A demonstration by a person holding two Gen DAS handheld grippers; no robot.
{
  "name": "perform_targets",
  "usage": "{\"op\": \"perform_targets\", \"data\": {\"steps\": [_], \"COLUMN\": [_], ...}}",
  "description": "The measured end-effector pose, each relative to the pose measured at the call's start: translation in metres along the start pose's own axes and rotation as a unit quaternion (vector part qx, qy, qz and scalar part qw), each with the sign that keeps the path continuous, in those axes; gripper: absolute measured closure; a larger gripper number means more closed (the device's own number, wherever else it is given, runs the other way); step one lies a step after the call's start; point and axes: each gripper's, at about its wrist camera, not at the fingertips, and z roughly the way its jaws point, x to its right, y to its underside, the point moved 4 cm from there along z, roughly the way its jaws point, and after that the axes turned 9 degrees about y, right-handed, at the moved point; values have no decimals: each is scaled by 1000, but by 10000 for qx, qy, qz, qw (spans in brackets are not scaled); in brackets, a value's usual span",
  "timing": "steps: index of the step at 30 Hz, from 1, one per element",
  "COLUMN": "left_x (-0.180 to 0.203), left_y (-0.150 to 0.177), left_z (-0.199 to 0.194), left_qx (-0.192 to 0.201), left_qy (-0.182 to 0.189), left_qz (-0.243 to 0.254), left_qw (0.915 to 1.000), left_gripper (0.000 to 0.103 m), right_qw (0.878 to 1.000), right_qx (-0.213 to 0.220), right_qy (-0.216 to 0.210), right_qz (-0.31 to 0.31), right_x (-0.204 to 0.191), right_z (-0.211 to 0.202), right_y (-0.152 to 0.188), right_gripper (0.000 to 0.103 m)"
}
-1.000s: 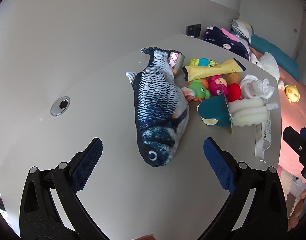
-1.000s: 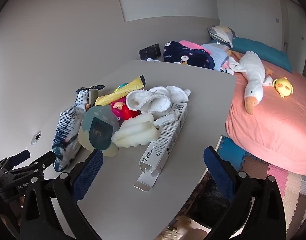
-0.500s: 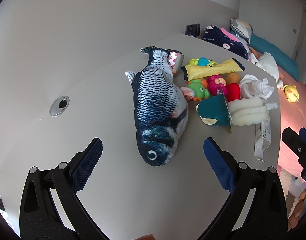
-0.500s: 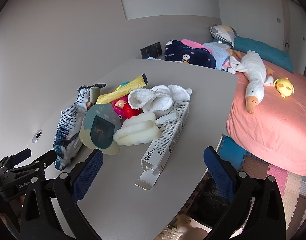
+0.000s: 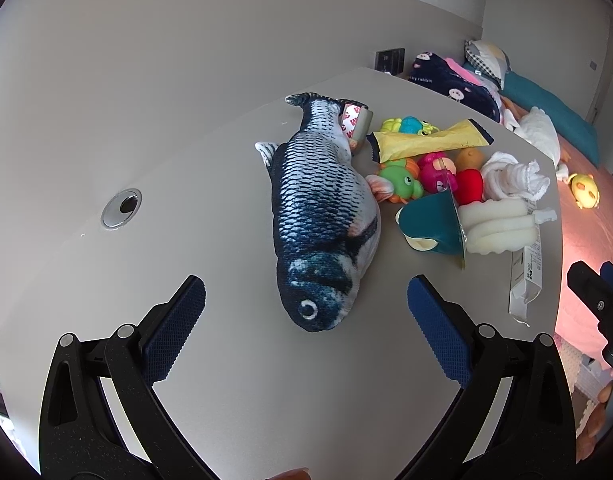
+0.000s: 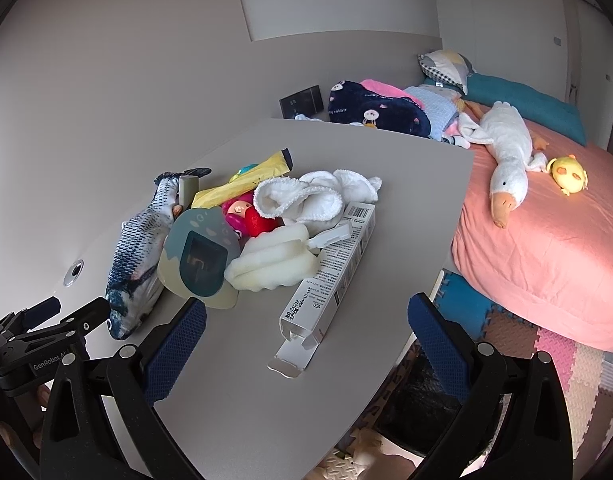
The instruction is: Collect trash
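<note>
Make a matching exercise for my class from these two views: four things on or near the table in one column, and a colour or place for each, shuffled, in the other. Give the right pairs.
Things
1. fish
2. wrapper
3. box
4. goose

Descriptions
A. lies on the pink bed
B. yellow with dark ends
C. white, open flap toward the near table edge
D. blue scales, head toward the left gripper

Pairs: 1-D, 2-B, 3-C, 4-A
</note>
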Motion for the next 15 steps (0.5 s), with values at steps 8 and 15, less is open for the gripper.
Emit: {"op": "perform_targets", "data": {"steps": [8, 15], "left_x": [-1, 1], "left_y": [1, 1], "left_z": [0, 2], "left_qx": [-8, -31], "left_qy": [7, -11], "left_qz": [4, 42], "left_qw": [10000, 10000], "left_gripper": [5, 5], "right_qw": [10000, 10000], "right_qx": [5, 6], "right_qy": [4, -2], "right_qz": [6, 9], "right_x": [0, 1], "right_z": [0, -1], "right_y": [0, 0], "right_gripper": [2, 2]}}
